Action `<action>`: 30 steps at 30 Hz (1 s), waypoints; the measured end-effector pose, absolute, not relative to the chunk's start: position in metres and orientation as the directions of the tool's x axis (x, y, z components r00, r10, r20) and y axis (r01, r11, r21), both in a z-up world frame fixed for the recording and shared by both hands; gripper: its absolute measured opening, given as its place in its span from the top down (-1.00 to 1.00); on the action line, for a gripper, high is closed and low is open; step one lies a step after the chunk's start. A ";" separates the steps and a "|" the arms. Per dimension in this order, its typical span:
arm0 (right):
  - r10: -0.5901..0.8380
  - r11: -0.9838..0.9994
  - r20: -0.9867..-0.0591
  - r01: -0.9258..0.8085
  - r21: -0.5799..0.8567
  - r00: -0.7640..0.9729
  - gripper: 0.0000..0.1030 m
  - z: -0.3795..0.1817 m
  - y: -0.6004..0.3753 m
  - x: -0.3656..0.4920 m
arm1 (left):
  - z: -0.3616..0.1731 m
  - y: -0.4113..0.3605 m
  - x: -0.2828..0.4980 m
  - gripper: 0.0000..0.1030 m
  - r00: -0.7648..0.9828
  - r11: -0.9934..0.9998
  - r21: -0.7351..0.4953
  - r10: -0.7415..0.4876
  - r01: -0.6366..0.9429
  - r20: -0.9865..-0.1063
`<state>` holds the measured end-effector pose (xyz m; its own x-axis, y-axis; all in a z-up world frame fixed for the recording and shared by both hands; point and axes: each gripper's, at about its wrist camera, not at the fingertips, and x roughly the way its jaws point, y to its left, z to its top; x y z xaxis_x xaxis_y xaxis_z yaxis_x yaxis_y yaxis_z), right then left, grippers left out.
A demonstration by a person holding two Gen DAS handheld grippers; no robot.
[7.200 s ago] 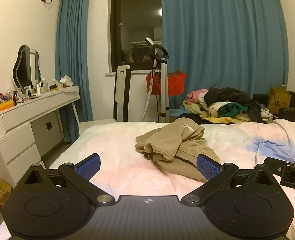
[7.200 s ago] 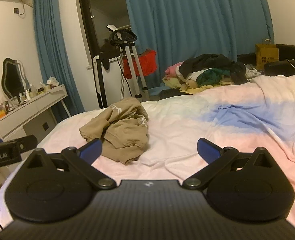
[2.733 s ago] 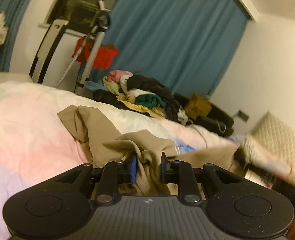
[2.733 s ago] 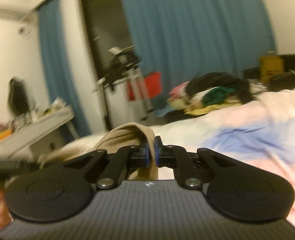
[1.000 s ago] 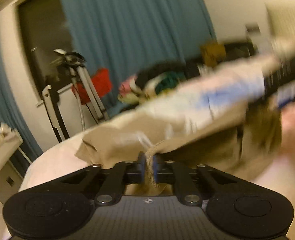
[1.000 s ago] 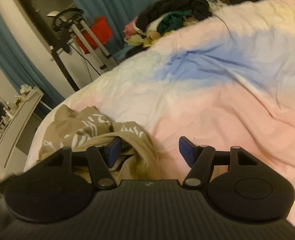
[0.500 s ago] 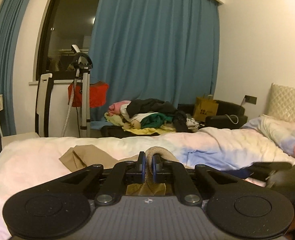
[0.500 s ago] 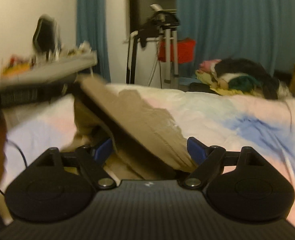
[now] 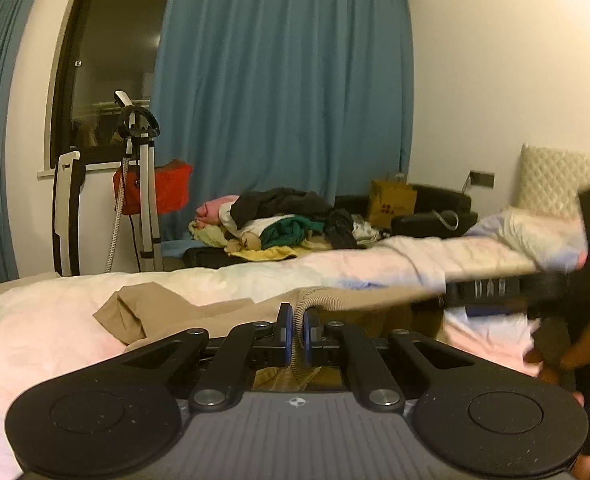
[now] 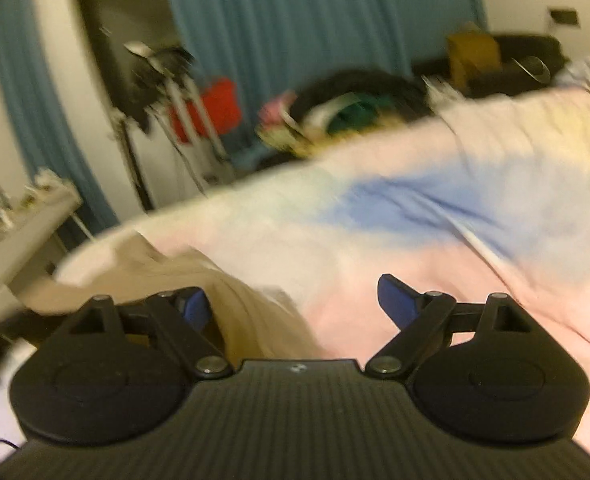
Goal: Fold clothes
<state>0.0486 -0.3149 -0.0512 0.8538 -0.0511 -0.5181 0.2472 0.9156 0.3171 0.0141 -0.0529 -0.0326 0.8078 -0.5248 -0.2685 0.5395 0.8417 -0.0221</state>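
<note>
A tan garment (image 9: 199,312) lies partly spread on the pink and blue bed cover (image 9: 55,320). My left gripper (image 9: 295,320) is shut on its ribbed hem, which arches up between the blue pads. In the left wrist view the right gripper (image 9: 495,288) is a dark blur at the right, with a hand (image 9: 587,344) below it. My right gripper (image 10: 295,300) stands wide and its jaws are opening. The tan garment (image 10: 247,304) runs past the left fingertip (image 10: 195,306) and neither pad presses on it. The right wrist view is blurred.
A heap of mixed clothes (image 9: 287,220) lies beyond the bed's far edge. A garment steamer stand (image 9: 139,184) with a red item (image 9: 155,192) is by the window. A yellow bag (image 9: 391,204), a quilted headboard (image 9: 551,180) and a white dresser (image 10: 23,232) border the bed.
The right gripper's view swung from the dresser side toward the bed, and the cloth that crossed its jaws now sits at the left finger. The left gripper keeps the hem.
</note>
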 end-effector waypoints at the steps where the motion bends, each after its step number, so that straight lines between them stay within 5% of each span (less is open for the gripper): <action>1: -0.053 0.914 -0.561 0.267 0.307 0.826 -0.68 -0.057 -0.319 0.051 | -0.030 -0.051 0.013 0.89 0.811 0.844 -0.030 -0.525 0.536 -0.257; 5: -0.068 0.907 -0.633 0.312 0.283 0.771 -0.68 -0.068 -0.317 0.051 | -0.021 -0.039 0.009 0.89 0.820 0.848 -0.071 -0.527 0.526 -0.222; 11: -0.288 0.950 -0.415 0.314 -0.006 0.863 -0.68 -0.039 -0.269 0.028 | -0.010 -0.017 0.007 0.90 0.824 0.851 -0.151 -0.525 0.504 -0.211; 13: -0.226 0.973 -0.470 0.223 -0.063 0.853 -0.68 -0.050 -0.253 0.040 | -0.007 -0.009 0.007 0.90 0.830 0.856 -0.167 -0.515 0.489 -0.212; 18: -0.194 0.965 -0.570 0.260 0.034 0.798 -0.68 -0.081 -0.261 0.064 | -0.012 0.002 0.013 0.89 0.828 0.870 -0.191 -0.492 0.455 -0.269; 23: -0.267 0.917 -0.434 0.365 0.159 0.860 -0.68 -0.058 -0.283 0.053 | -0.033 -0.008 0.023 0.78 0.809 0.888 -0.166 -0.460 0.429 -0.367; 30: -0.172 0.907 -0.420 0.309 0.284 0.891 -0.68 -0.050 -0.302 0.051 | -0.064 -0.036 0.034 0.24 0.795 0.910 -0.045 -0.384 0.413 -0.469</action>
